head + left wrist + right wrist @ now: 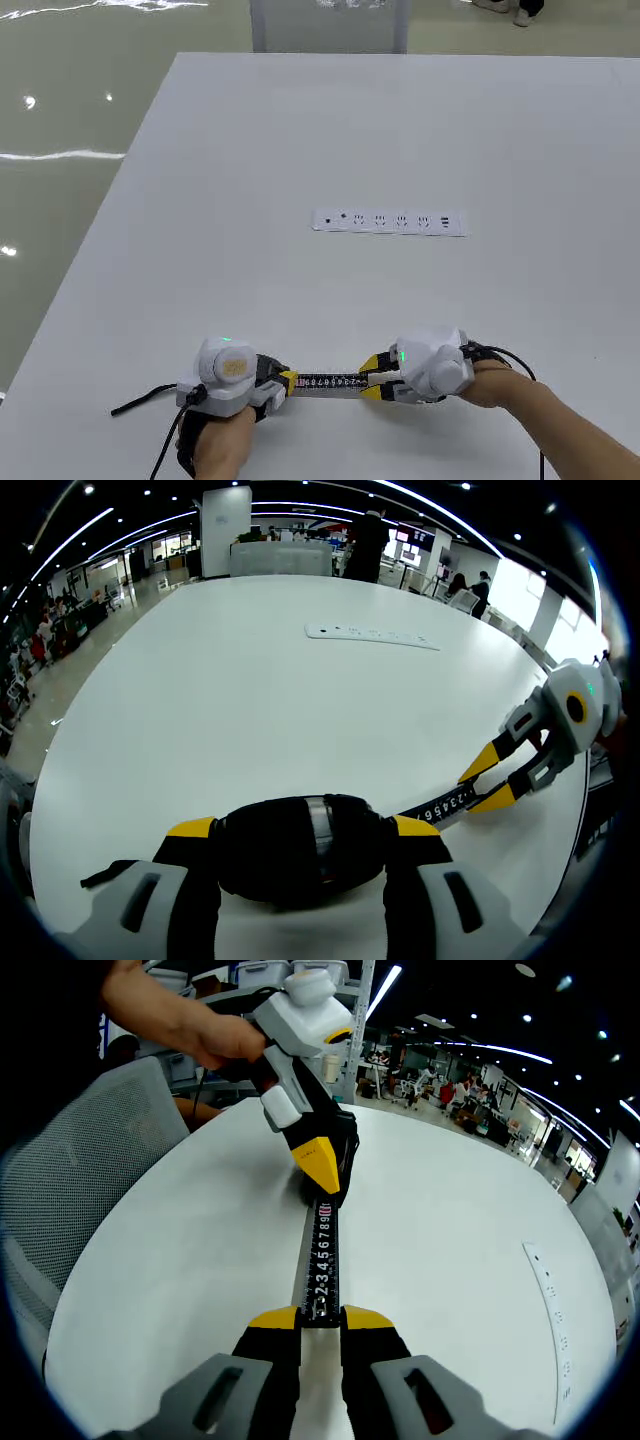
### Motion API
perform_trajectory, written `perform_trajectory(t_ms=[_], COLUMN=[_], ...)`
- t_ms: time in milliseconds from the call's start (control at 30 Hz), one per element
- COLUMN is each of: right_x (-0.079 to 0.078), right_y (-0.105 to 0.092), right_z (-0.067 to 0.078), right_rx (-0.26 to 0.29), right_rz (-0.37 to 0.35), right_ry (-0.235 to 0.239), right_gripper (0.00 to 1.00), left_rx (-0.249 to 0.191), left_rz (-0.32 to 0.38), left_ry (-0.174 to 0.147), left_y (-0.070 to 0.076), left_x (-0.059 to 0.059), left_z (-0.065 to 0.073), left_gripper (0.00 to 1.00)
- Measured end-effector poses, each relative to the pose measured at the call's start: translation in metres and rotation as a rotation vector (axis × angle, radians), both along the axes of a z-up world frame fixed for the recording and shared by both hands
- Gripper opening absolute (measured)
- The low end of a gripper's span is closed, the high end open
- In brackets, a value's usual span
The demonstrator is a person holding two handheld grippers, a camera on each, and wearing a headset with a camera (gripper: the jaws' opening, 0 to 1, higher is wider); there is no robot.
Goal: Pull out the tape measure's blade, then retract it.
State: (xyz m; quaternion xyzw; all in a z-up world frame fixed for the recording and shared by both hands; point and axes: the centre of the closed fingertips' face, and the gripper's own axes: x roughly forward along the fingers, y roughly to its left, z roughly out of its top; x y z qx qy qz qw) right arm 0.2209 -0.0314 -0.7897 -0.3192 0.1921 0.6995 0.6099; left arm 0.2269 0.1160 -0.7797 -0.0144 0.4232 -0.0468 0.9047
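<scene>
Near the bench's front edge, toward its left side, your left gripper has its fingers closed around the black case of the tape measure, with a yellow tip on each flank. The case sits low at the bench top.

From the case the blade runs to the right, lying flat. I cannot tell whether it touches the surface or hangs just above it. Only a short length is out, and the printed numbers reach about nine. At its free end your right gripper has its fingers narrow, pinching the blade's tip. The power strip lies well apart, toward the middle of the bench, off the line of pull.

You appear to be early in the pull-out step. The next move calls for drawing the right gripper straight to the right along the blade's own line while the left one keeps the case from sliding or twisting. Keep the pinch firm, because a slip would likely let the blade snap back. For the retract, ease the right gripper back toward the case instead of letting go.
</scene>
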Motion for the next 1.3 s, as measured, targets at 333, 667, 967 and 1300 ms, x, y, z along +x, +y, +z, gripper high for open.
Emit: perform_trajectory(t_ms=[333, 667, 967, 1300], right_x=[-0.001, -0.001, -0.002, -0.003], right_y=[0.007, 0.012, 0.017, 0.026], right_z=[-0.001, 0.0, 0.0, 0.0], right_rx=[0.005, 0.01, 0.012, 0.019], right_rz=[0.003, 0.002, 0.004, 0.006], right_ry=[0.001, 0.002, 0.002, 0.003], right_gripper=[0.14, 0.14, 0.14, 0.14], left_rx=[-0.002, -0.006, -0.005, -0.012], left_rz=[-0.002, -0.002, -0.006, -0.01], left_ry=[0.0, 0.001, 0.002, 0.005], left_y=[0.001, 0.0, -0.002, -0.002], left_x=[0.002, 0.001, 0.0, 0.0], left_z=[-0.006, -0.003, -0.002, -0.002], left_gripper=[0.62, 0.62, 0.62, 0.62])
